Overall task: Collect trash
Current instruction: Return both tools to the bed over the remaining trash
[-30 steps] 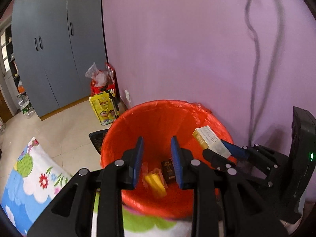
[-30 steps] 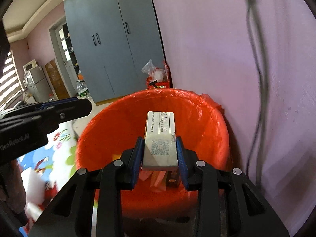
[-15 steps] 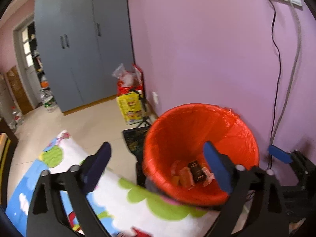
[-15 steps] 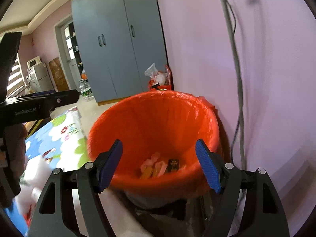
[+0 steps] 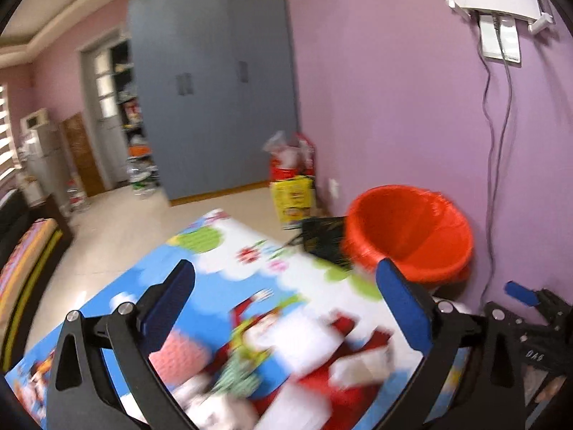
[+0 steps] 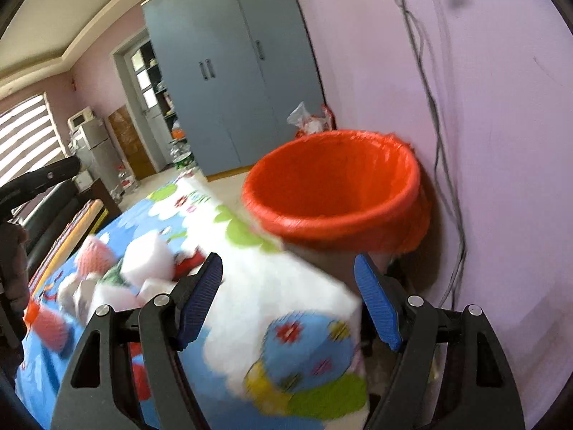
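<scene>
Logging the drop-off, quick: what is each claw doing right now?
Left claw: jaws opening, nothing between them.
Right claw: open, holding nothing.

Bright, even room light — daylight through the striped blind (image 6: 25,132) at left. Heavy motion blur on the patterned cloth (image 5: 272,326) in both views. Fisheye bends edges — dark corners.

Left gripper (image 5: 286,302): jaws opening, spread wide, nothing between, angled downward.
Right gripper (image 6: 288,302): jaws apart, empty, angled downward.
</scene>
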### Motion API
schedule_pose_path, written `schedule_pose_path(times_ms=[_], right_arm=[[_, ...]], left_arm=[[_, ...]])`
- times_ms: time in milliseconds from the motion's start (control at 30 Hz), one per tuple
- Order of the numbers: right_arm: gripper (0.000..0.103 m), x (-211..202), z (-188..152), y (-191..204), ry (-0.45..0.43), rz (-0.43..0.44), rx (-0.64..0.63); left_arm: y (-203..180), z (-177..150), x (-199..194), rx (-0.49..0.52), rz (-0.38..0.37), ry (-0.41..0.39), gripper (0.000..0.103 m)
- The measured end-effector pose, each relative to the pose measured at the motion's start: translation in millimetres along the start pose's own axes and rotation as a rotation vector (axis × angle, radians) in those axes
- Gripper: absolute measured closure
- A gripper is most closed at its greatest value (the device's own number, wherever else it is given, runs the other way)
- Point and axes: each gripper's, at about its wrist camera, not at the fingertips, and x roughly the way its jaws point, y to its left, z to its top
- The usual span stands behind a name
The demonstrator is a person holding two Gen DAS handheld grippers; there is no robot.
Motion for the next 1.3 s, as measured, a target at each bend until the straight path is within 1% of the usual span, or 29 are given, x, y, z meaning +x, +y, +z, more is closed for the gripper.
schedule_pose_path(times_ms=[67,167,267,300,367,400,567,667,867,967,1100,1300], right_arm=[[0.03,-4.4,-9.2,11.7,0.017,0.006,-0.02],[0.03,-10.2,-19.7,30.4,0.031,0.016,-0.055],[0.03,-14.7,-28.5,47.1,0.04,0.023,-0.077],[0.03,-16.3,-31.3,50.4,0.042,0.024,-0.083],[0.03,-19.5,-38.7,60.3,0.052,0.027,-0.099],[0.03,-20.1,-42.0,63.8,0.058,0.028,-0.105],[0.03,-15.1,-59.0,77.3,0.106,0.033,-0.134],[0.03,-11.8,-65.5,83.4,0.128,0.032,-0.156],[0.03,1.4,-75.0,90.4,0.164,0.031,-0.181],[0.03,9.2,-75.7,90.4,0.179,0.027,-0.186],[0.03,22.5,-74.6,92.4,0.193,0.017,-0.213],[0.03,48.3,-65.1,100.6,0.214,0.0,-0.278]], left_arm=[[10.8,-20.2,-22.7,0.001,0.029,-0.019,0.005],[21.0,-45.8,-47.9,-0.002,0.051,-0.032,0.005],[31.5,-71.2,-64.5,-0.025,0.06,-0.018,0.005],[35.7,-79.2,-66.7,-0.043,0.053,0.001,0.005],[42.9,-94.8,-65.3,-0.079,0.065,0.049,0.005],[45.3,-103.7,-61.6,-0.101,0.067,0.088,0.005],[47.1,-142.0,-50.0,-0.135,0.055,0.16,0.005],[41.8,-150.7,-45.2,-0.118,0.044,0.174,0.006],[24.5,-165.2,-43.0,-0.02,0.005,0.177,0.006],[22.0,-172.3,-39.6,0.002,0.002,0.188,0.006],[27.5,-181.5,-36.5,-0.012,0.003,0.203,0.006],[40.4,-182.3,-31.4,-0.049,0.023,0.215,0.005]])
